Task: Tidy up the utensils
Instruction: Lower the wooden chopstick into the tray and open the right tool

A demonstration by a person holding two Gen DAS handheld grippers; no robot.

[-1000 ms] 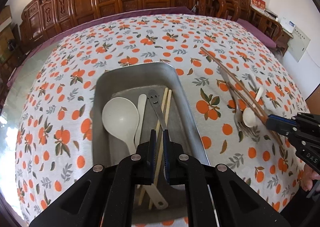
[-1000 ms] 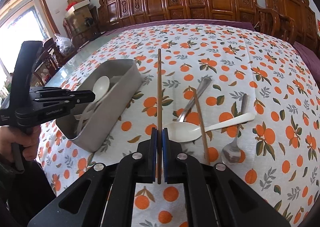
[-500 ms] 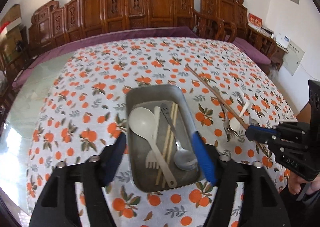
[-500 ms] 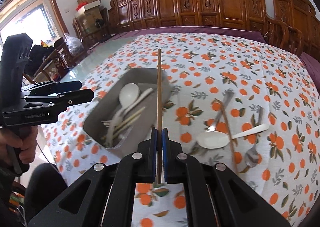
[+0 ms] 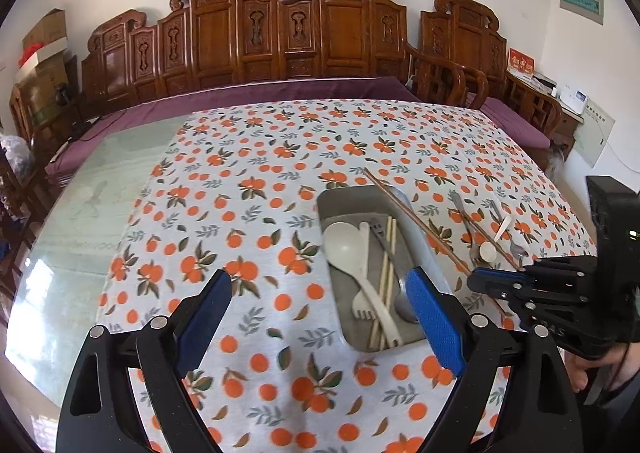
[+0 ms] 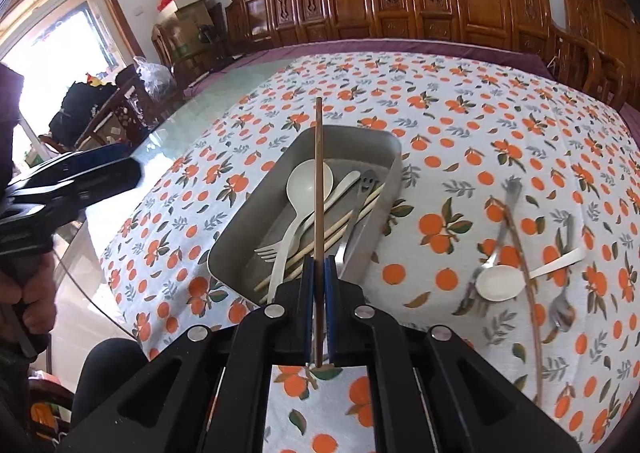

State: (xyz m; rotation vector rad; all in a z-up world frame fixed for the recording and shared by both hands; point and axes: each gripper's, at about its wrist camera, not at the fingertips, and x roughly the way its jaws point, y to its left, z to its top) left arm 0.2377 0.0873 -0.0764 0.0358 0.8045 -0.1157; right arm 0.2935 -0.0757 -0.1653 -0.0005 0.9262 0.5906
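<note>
Tablecloth (image 6: 460, 125), orange-print: open room is left on every side of the tray.
Metal tray (image 6: 256, 209): white ladle, fork, pale chopsticks and steel spoon are held lengthwise inside.
Left gripper (image 5: 318, 311): spread wide, nothing held, set well left of the tray.
Right gripper (image 6: 319, 293): clamped on a brown chopstick (image 6: 319, 181); the stick is carried above the tray, roughly parallel to its long axis.
Loose utensils (image 6: 508, 277): scattered right of the tray.

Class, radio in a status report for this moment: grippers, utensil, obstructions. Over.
Left gripper open, empty. Right gripper shut on dark chopstick, held over metal tray. Nothing blocking the drop. Over.
</note>
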